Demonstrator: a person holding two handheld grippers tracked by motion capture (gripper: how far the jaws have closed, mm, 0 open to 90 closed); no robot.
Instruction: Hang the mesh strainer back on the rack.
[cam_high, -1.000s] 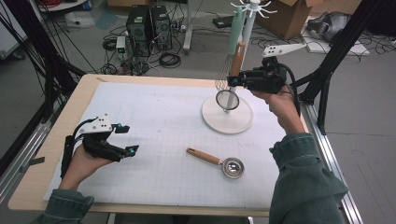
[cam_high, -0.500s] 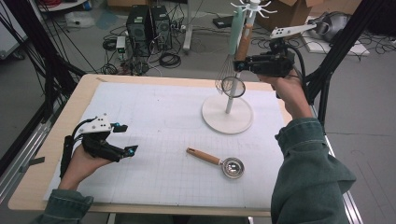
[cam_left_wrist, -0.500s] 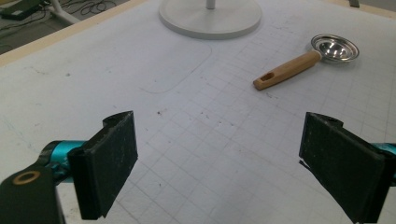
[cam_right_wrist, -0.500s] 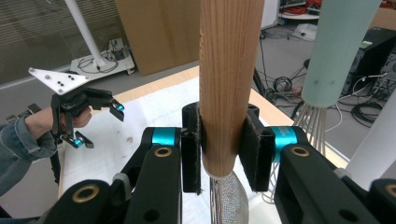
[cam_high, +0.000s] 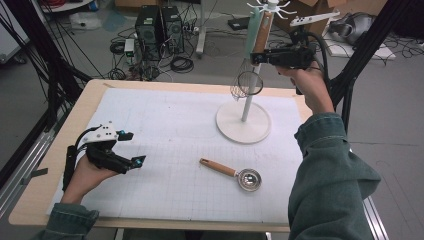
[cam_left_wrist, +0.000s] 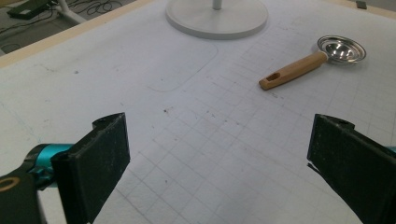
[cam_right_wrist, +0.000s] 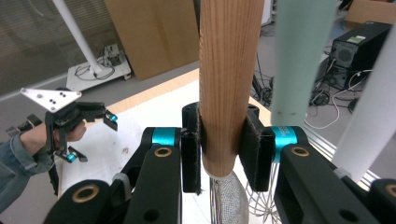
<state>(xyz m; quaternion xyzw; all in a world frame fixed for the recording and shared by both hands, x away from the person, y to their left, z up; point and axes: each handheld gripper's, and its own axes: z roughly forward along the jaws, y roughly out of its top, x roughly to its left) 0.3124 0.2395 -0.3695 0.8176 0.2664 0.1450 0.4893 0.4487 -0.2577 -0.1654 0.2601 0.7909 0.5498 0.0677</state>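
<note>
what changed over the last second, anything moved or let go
The right gripper, shut on the strainer by its wooden handle, lifted it from low over the stand's base up toward the hooks at the top. Nothing was released. The left gripper stayed open and resting on the table, and the spoon did not move.

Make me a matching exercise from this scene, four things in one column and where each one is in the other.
Things:
1. strainer
2. measuring spoon
3. left hand-held gripper
4. utensil stand

Places or states:
A. open, low over the mat's left side
B. lying flat on the mat
C. standing on its round white base
D. held up by its wooden handle in the right hand-held gripper

Pairs: 1-D, 2-B, 3-A, 4-C
</note>
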